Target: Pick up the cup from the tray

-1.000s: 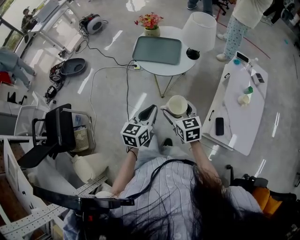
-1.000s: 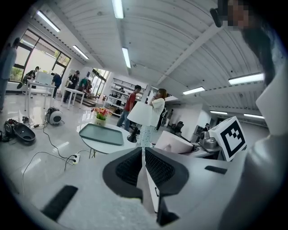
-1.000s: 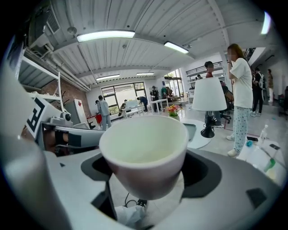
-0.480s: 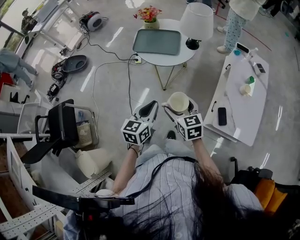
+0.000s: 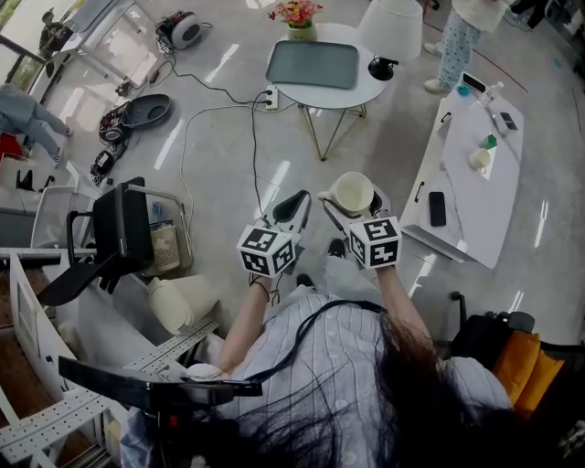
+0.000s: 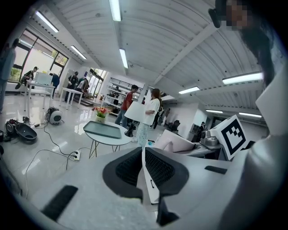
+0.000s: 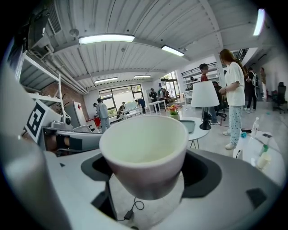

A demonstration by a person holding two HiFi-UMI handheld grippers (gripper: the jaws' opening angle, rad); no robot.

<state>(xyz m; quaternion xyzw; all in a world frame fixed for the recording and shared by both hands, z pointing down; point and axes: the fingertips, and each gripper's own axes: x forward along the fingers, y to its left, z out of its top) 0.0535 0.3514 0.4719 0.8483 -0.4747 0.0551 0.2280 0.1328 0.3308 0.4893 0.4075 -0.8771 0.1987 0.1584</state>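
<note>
A cream cup [image 5: 353, 193] stays upright and empty in the air, with my right gripper [image 5: 355, 197] shut on its sides. In the right gripper view the cup [image 7: 144, 150] fills the middle between the dark pads [image 7: 204, 173]. The grey-green tray [image 5: 313, 64] lies bare on the round white table [image 5: 366, 90], well ahead of both grippers, and shows small in the left gripper view as the tray [image 6: 106, 130]. My left gripper [image 5: 291, 207] hangs beside the cup on the left, jaws together and nothing held [image 6: 144, 168].
On the round table stand a white lamp [image 5: 395, 27] and a pot of flowers [image 5: 295, 14]. A long white table [image 5: 471, 174] with a phone and small bottles is at the right. Cables [image 5: 196, 128] run over the floor. A black chair [image 5: 119, 238] is at the left. People stand beyond.
Both grippers and the held cup have drawn back from the round table, which has slid up toward the top of the head view. The grip on the cup is unchanged.
</note>
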